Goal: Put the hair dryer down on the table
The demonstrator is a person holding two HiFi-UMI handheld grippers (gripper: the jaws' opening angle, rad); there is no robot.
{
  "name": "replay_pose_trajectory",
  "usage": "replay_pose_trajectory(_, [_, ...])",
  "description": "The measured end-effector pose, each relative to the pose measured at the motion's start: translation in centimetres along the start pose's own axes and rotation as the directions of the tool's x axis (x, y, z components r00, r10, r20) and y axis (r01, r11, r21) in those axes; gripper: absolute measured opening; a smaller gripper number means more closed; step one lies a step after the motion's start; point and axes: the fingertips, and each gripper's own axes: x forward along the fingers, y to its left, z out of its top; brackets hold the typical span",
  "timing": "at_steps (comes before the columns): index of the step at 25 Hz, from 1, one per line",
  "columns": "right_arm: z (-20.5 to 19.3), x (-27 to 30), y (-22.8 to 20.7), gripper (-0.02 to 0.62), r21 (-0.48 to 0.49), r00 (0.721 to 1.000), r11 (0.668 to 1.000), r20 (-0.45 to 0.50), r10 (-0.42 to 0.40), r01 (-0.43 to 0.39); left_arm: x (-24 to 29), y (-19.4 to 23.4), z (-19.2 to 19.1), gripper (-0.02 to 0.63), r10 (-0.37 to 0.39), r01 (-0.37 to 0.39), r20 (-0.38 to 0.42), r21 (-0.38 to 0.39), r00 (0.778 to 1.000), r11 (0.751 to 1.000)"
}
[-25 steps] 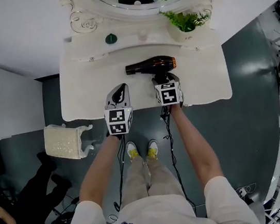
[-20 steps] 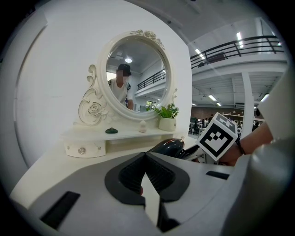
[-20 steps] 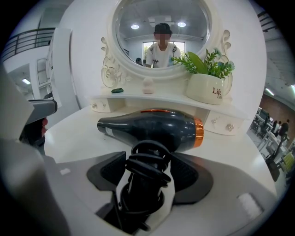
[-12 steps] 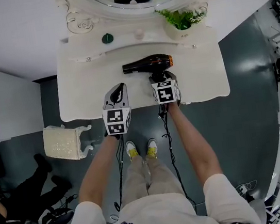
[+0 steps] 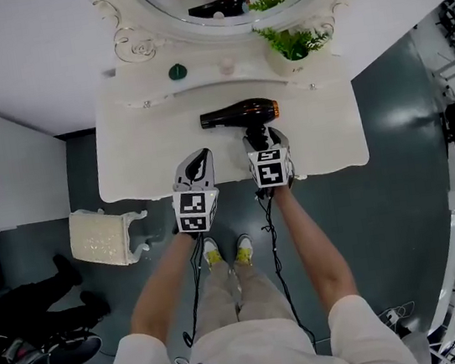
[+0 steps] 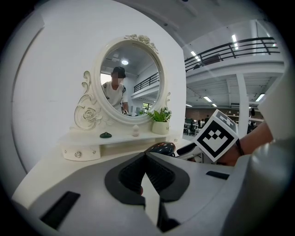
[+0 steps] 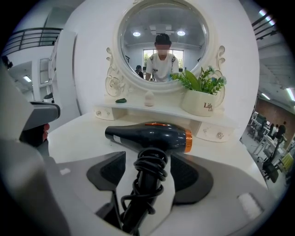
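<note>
Right gripper view: hair dryer (image 7: pixel 152 136) seems set on the counter (image 7: pixel 73 133), right tongs (image 7: pixel 150 161) released astride its handle, left tongs (image 6: pixel 145 157) clenched empty; next, back straight out.

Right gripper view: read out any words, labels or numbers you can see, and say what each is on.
"Life": on the white plant pot.
Pale label on the hair dryer barrel: too small to read.
No other text is legible in this view.
</note>
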Motion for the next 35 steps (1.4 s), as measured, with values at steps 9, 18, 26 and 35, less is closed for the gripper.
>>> replay_pose_trajectory(9, [0.3,-4.6,1.4,0.316,0.044,0.999,0.999,0.035,0.004,-0.006,-2.4,-0.8,2.3,0.008,-0.005,0.004,0.025,0.006,1.000,1.000])
replay_pose_trajectory(18, [5.6,-9.7,2.0,0.314,0.043,0.989,0.999,0.143,0.024,-0.030,-4.5,-3.0,7.3,0.008,-0.052,0.051,0.073,0.016,0.996,0.999])
replay_pose_trajectory(26, [8.6,-13.5,4.4,0.314,0.020,0.975,0.996,0.209,0.077,-0.083,-6.4,-4.3,11.1,0.008,-0.061,0.056,0.122,0.042,0.991,0.998])
replay_pose_trajectory(35, [11.5,-16.5,4.4,0.314,0.029,0.961,0.995,0.263,0.089,-0.101,-8.1,-4.5,14.4,0.008,-0.040,0.038,0.162,0.016,0.986,0.999])
